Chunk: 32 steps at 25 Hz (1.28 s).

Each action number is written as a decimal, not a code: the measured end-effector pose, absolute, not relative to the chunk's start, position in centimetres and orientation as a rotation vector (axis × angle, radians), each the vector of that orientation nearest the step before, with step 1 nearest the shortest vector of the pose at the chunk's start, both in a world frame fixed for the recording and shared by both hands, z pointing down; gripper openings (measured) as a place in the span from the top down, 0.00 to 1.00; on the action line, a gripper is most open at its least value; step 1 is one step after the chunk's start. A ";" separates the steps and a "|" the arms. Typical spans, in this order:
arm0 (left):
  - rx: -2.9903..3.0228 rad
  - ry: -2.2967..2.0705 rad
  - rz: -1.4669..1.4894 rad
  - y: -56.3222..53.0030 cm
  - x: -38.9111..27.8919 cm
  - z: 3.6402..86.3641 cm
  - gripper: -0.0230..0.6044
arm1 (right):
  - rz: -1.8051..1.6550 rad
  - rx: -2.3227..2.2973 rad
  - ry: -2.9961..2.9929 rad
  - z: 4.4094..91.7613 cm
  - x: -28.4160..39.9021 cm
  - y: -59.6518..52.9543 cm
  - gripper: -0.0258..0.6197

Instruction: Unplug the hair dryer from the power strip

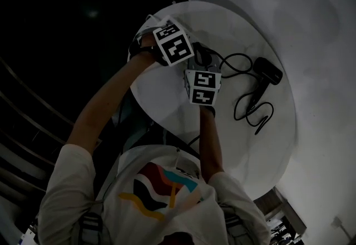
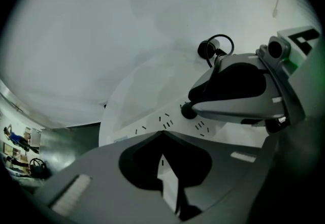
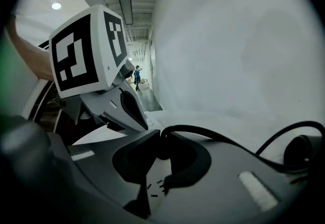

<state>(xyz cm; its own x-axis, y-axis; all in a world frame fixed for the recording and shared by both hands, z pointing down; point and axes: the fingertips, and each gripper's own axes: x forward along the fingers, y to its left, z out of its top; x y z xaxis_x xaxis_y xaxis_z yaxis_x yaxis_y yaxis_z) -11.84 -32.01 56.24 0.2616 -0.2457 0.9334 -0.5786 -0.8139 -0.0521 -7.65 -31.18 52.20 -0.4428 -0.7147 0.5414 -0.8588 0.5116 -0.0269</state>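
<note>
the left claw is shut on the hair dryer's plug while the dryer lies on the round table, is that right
Not quite: the right claw is the one shut on the plug, as the right gripper view shows. The left claw is shut on nothing. The hair dryer does lie on the round table.
</note>
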 end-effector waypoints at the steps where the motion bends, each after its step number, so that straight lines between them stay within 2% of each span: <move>1: 2.240 -0.752 1.579 -31.9 -11.7 56.3 0.98 | 0.425 1.289 -2.285 52.4 -7.6 -31.1 0.88; 3: 2.243 -0.735 1.599 -31.8 -11.5 56.5 0.98 | 0.466 1.346 -2.342 50.7 -7.3 -31.5 0.88; 6: 2.257 -0.721 1.585 -32.4 -12.0 56.1 0.98 | 0.332 1.518 -2.613 39.6 -7.0 -34.9 0.88; 8: 2.268 -0.749 1.540 -32.5 -12.6 56.0 0.98 | 0.241 1.523 -2.636 36.6 -5.8 -36.1 0.87; 11: 2.289 -0.780 1.476 -32.7 -12.2 55.9 0.98 | 0.326 1.532 -2.599 37.7 -3.0 -34.7 0.87; 21: 2.307 -0.820 1.410 -33.8 -11.4 55.2 0.97 | 0.388 1.533 -2.634 36.3 -2.9 -33.7 0.87; 32: 2.176 -0.838 1.390 -33.0 -12.9 56.6 0.97 | 0.813 1.227 -2.606 45.1 -5.6 -26.6 0.86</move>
